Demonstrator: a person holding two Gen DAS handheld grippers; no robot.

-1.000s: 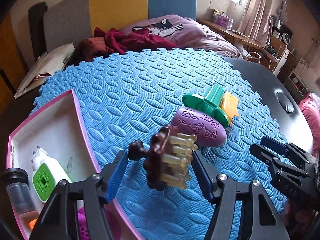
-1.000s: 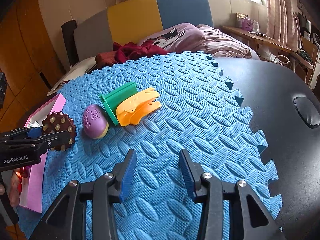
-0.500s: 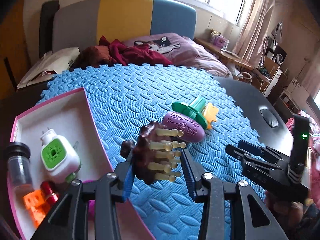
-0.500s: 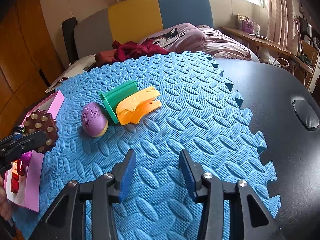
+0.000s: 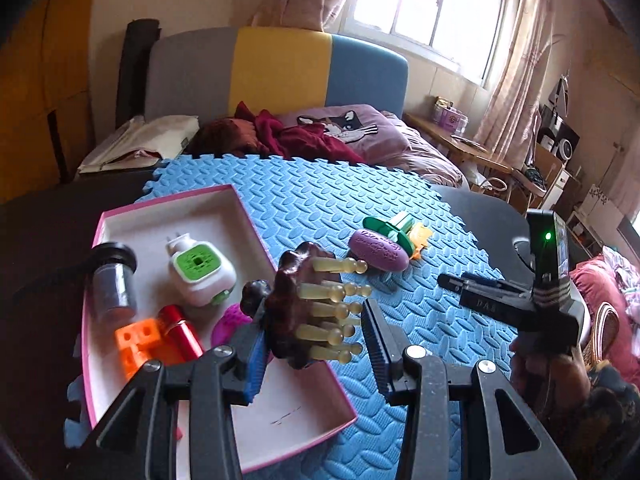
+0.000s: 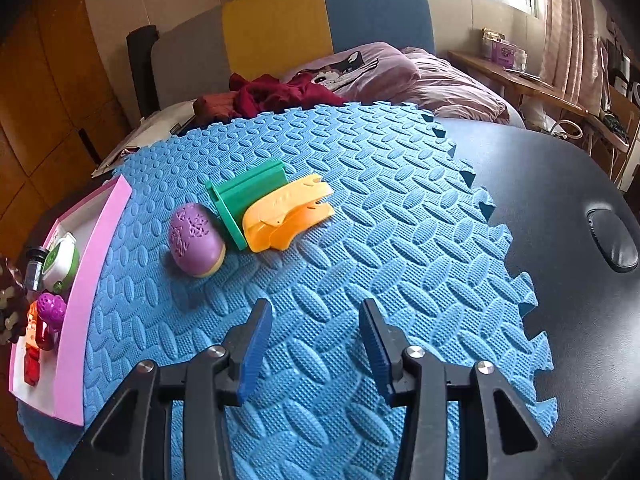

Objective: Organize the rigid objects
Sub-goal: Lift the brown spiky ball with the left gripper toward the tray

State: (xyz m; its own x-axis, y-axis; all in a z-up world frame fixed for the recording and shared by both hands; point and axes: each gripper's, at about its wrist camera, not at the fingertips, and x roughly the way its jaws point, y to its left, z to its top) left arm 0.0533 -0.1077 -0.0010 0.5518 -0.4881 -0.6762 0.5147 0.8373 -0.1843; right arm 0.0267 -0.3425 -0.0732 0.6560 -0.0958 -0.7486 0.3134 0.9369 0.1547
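My left gripper [image 5: 316, 332] is shut on a brown massage brush [image 5: 308, 308] with pale knobbed prongs and holds it above the right wall of the pink box [image 5: 256, 232]. The brush also shows at the left edge of the right wrist view [image 6: 10, 304]. A purple egg-shaped piece [image 6: 196, 240], a green plastic piece [image 6: 244, 196] and an orange clip [image 6: 288, 212] lie together on the blue foam mat [image 6: 360, 240]. My right gripper [image 6: 316, 344] is open and empty above the mat, short of those three.
The pink box holds a white and green plug-in device [image 5: 198, 268], a small jar [image 5: 114, 280], a red cylinder [image 5: 178, 332], orange blocks [image 5: 136, 340] and a magenta ball [image 5: 230, 322]. Black tabletop [image 6: 560, 200] lies right of the mat. A bed stands behind.
My left gripper has carried the brush left and up, from over the mat to over the box's right wall. The right gripper has barely moved.
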